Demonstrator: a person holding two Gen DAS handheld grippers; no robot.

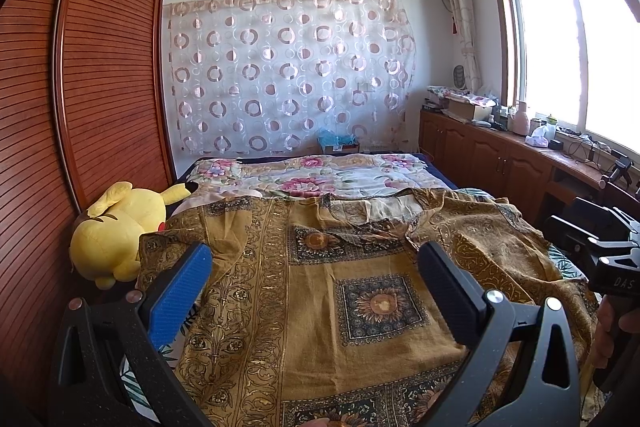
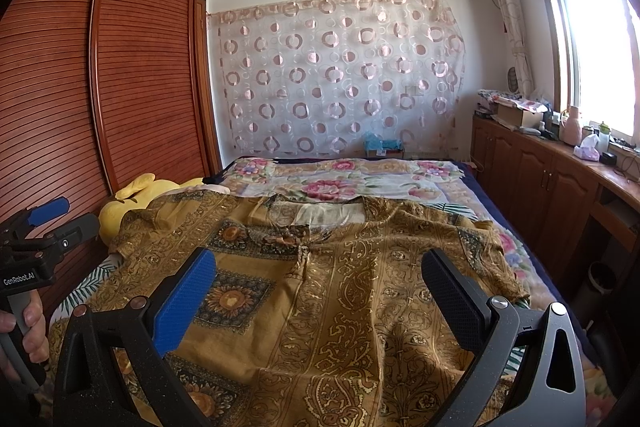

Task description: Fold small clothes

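A mustard-brown patterned shirt (image 2: 320, 287) lies spread front-up over the bed (image 2: 460, 175), collar toward twelve o'clock and hem toward six, directly under both grippers. It looks like thin woven cotton or rayon: light, limp and matte, so it should drape and crease easily, not slide much on the bedding, and will not keep an edge without being laid down flat. Nothing about it is fragile.

The print is busy: dark square medallions with sunflower centres on the left half, paisley scrolls on the right, and ornate bands running down beside the front opening. The neckline gapes at twelve o'clock, showing a pale lining. One short sleeve fans out at about two o'clock in the right wrist view, the other at ten o'clock beside a yellow plush toy (image 1: 116, 227), which touches or slightly overlaps the cloth there.

The left gripper (image 1: 316, 275) hovers over the shirt with its jaws spread wide, gripping nothing; one pad (image 1: 180, 295) is ribbed blue rubber, the other black. The right gripper (image 2: 320, 279) is likewise wide apart and empty over the lower front.

Sensible holds, I judge, are the shoulder seam and the hem corner on one side, pinching both layers together so the limp cloth lifts as a straight edge. Loose wrinkles near the collar may need smoothing first.
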